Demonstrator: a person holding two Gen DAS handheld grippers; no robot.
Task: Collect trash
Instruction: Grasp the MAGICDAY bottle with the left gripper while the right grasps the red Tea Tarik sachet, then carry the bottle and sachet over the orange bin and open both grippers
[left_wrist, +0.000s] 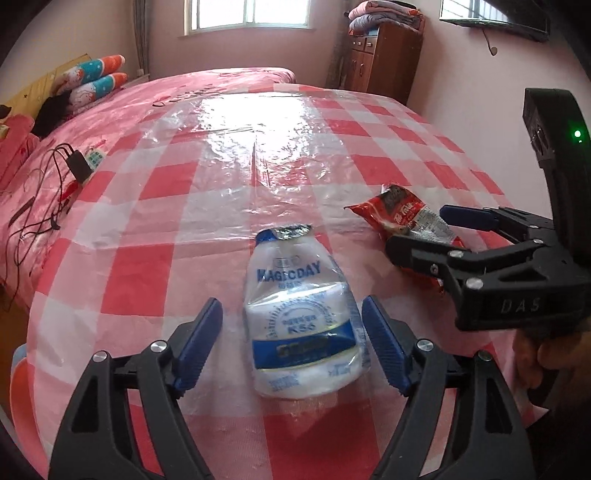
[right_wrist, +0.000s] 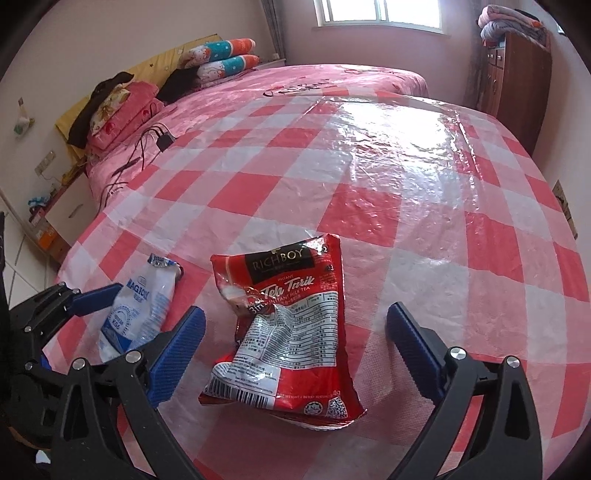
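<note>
Left claw (left_wrist: 291, 345) spread around white packet (left_wrist: 301, 325); right claw (right_wrist: 295, 350) spread around red sachet (right_wrist: 284, 332).

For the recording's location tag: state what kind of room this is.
Most likely a bedroom: a bed with stacked pillows at its head, and a wooden cabinet topped with folded blankets.

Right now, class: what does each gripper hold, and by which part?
Nothing is held. The left gripper straddles the white packet without touching; the right gripper straddles the red packet likewise.
</note>
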